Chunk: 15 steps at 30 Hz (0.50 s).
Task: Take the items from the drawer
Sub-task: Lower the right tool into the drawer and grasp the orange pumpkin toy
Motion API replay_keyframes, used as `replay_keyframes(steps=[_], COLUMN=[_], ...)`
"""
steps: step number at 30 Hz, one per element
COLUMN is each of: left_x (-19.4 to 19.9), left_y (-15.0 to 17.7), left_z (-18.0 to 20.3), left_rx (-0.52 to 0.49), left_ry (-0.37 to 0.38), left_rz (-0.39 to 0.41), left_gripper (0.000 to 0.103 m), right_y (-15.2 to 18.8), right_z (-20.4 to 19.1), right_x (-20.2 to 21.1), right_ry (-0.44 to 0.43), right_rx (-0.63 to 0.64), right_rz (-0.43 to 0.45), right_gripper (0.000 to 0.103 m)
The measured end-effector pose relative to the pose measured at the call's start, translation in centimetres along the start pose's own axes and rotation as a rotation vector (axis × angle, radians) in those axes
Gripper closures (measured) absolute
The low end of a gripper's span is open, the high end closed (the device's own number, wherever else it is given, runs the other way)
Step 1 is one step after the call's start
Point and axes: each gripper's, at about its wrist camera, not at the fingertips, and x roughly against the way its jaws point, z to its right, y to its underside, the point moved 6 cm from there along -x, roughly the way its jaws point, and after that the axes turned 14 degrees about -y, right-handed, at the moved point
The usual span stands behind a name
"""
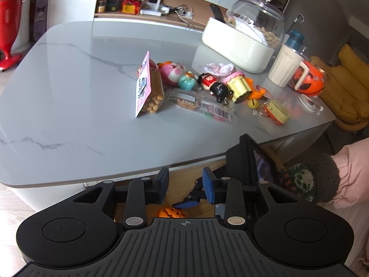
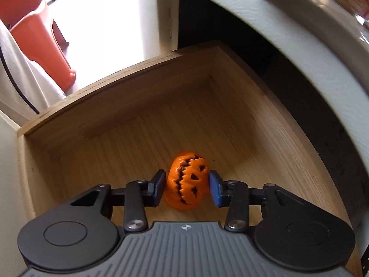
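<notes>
A small orange jack-o'-lantern pumpkin [image 2: 188, 182] lies tilted on the floor of the open wooden drawer [image 2: 115, 106]. My right gripper [image 2: 187, 188] is down in the drawer and open, with one blue pad close on each side of the pumpkin. In the left wrist view the same pumpkin [image 1: 171, 212] shows below the table edge, with the right gripper [image 1: 188, 202] reaching to it. My left gripper [image 1: 185, 184] hovers open and empty above the drawer, in front of the table edge.
Several toys and snack packs lie on the grey marble table [image 1: 69, 92], among them a pink biscuit pack [image 1: 147, 87] and a larger pumpkin bucket [image 1: 306, 78]. A white box [image 1: 237, 46] and a cup [image 1: 286, 67] stand behind. A gloved hand [image 1: 299, 182] holds the right gripper.
</notes>
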Motion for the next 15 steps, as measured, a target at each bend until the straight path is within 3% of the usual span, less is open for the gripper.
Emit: replay_keyframes(steps=[4,8,11,15], left_x=[-0.6,-1.8,-2.6,-3.7], left_y=[0.3,1.0,1.7,2.6], left_z=[0.7,1.9,2.7,3.6], left_rx=[-0.020,-0.087,-0.129,-0.166], left_ry=[-0.021,-0.117,-0.181,-0.210], left_rz=[-0.030,-0.079,-0.094,-0.115], left_gripper=[0.068,0.068,0.068,0.068], right_y=[2.0,4.2,4.8,3.2], right_z=[-0.3,-0.9,-1.8,-1.9], right_x=[3.8,9.9,15.5,22.8], right_ry=[0.026,0.071,0.111,0.165], right_rx=[-0.005,-0.020,-0.027,-0.054], right_rz=[-0.011,0.024,0.108,0.297], right_gripper=[0.063,0.063,0.063,0.063])
